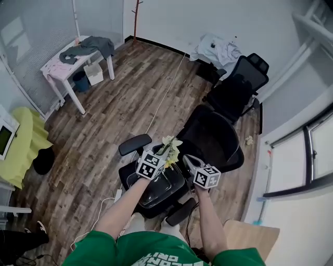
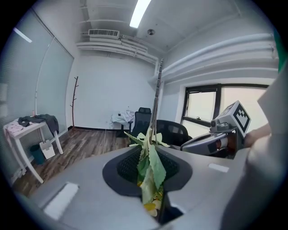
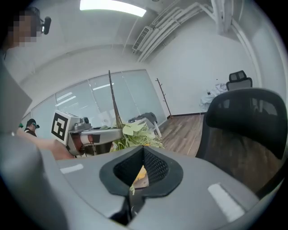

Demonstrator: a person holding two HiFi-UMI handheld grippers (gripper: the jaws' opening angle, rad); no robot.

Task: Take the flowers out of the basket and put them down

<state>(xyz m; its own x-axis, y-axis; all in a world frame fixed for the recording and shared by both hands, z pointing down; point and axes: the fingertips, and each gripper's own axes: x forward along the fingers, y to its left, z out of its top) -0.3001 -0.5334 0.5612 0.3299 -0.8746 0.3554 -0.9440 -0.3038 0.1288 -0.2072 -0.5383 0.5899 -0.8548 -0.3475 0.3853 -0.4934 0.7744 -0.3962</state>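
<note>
The flowers [image 1: 171, 149], pale yellow blooms with green leaves, hang in the air above a black office chair [image 1: 156, 192]. My left gripper [image 1: 165, 156] is shut on their leafy stems [image 2: 150, 170], and a thin stalk [image 2: 156, 99] rises above them. My right gripper [image 1: 186, 160] comes in from the right, close to the bunch. Its jaws [image 3: 139, 173] are closed, with a yellow petal and a green shred pinched between them. From that side I see the left gripper [image 3: 85, 134] and the foliage [image 3: 135, 134]. A dark shiny container [image 1: 160, 191] on the seat may be the basket; I cannot tell.
A second black chair [image 1: 213, 137] stands just beyond, and a third [image 1: 242, 78] near the far wall. A white table [image 1: 67, 65] with clothes is at the back left, a coat stand [image 1: 136, 15] behind. A cable [image 1: 161, 104] crosses the wooden floor. A wooden tabletop corner [image 1: 250, 236] is near right.
</note>
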